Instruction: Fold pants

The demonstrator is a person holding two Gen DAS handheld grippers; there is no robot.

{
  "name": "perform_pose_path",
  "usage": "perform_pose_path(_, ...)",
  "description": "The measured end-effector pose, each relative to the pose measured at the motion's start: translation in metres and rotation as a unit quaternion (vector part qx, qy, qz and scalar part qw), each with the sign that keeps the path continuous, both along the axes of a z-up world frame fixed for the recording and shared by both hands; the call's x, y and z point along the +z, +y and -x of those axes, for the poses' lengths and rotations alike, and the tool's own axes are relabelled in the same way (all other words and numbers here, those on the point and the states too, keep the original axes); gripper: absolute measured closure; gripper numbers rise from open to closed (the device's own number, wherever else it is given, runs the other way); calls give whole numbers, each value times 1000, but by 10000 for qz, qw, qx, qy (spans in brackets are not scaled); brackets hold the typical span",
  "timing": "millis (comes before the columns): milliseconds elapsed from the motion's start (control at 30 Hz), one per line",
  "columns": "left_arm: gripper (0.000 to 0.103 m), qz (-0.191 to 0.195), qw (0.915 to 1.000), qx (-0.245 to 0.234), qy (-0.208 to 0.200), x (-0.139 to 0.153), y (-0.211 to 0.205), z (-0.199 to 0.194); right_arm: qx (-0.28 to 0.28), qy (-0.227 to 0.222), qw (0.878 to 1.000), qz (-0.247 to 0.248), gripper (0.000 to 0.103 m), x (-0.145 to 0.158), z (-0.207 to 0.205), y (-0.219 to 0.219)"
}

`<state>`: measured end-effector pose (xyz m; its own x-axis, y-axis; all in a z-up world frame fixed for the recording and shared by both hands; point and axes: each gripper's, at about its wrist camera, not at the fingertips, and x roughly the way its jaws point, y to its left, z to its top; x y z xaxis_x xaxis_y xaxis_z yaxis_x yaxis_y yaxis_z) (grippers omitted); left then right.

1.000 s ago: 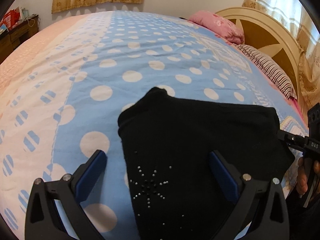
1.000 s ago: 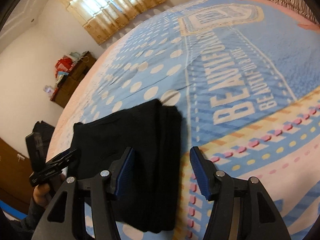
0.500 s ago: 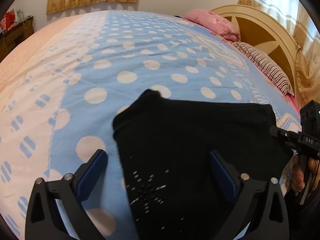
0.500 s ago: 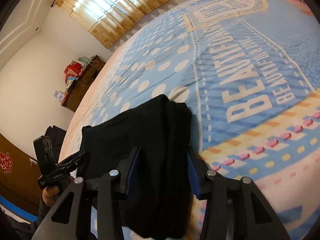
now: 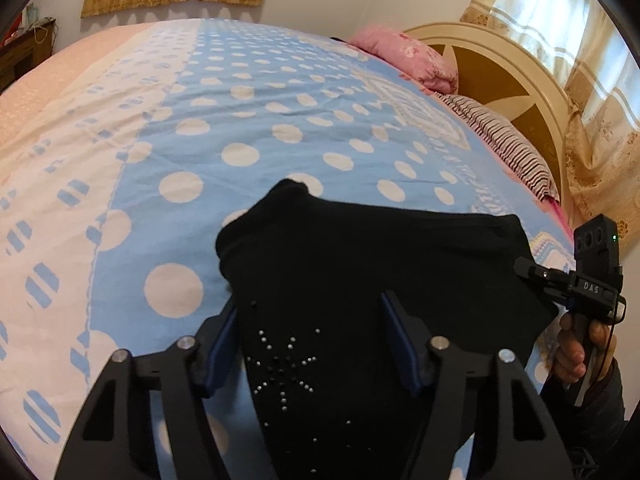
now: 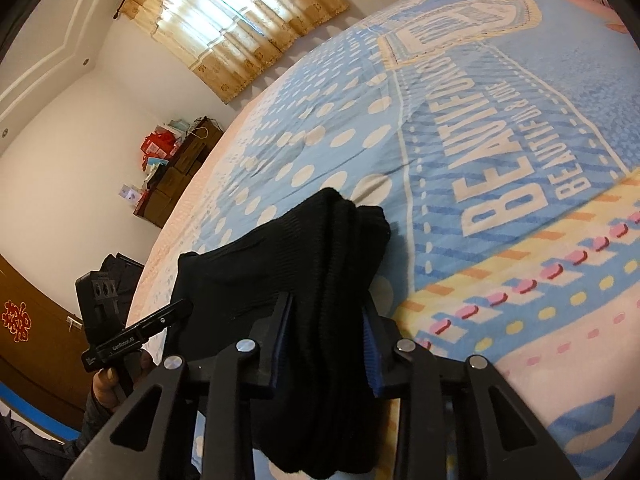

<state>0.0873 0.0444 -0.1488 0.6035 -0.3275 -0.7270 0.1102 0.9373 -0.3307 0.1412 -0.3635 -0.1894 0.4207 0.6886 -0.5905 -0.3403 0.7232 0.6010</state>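
Observation:
The black pants [image 5: 360, 264] lie folded into a compact bundle on the bed, with a rhinestone star on the near part. My left gripper [image 5: 312, 320] has its jaws closing around the near left end of the bundle, the fabric bulging between the blue pads. My right gripper [image 6: 326, 320] is shut on the thick folded edge of the pants [image 6: 320, 248], which hangs down between its pads. The right gripper also shows at the right edge of the left wrist view [image 5: 536, 276], clamped on the pants' right end. The left gripper shows in the right wrist view [image 6: 176, 312].
The bed has a blue polka-dot cover [image 5: 240, 128] with lettering [image 6: 500, 168]. A pink pillow [image 5: 404, 56], a striped pillow [image 5: 504, 148] and the headboard [image 5: 500, 72] are at the far right. A cabinet with boxes [image 6: 176, 164] stands by the wall.
Both grippers have closed in on the pants: the right one went from open to shut on the folded edge, and the left one's jaws narrowed around the near end.

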Motion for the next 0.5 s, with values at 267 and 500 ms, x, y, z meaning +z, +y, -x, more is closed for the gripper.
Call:
perform_pose_path(267, 66, -187, 9997, -139, -98, 4, -11, 1, -3, -286, 9987, 431, 75, 8, 7, 12)
perform_pose_path(500, 85, 124, 9994, -34, -317, 15, -2, 8, 95, -607, 9969, 494, 77, 27, 17, 16)
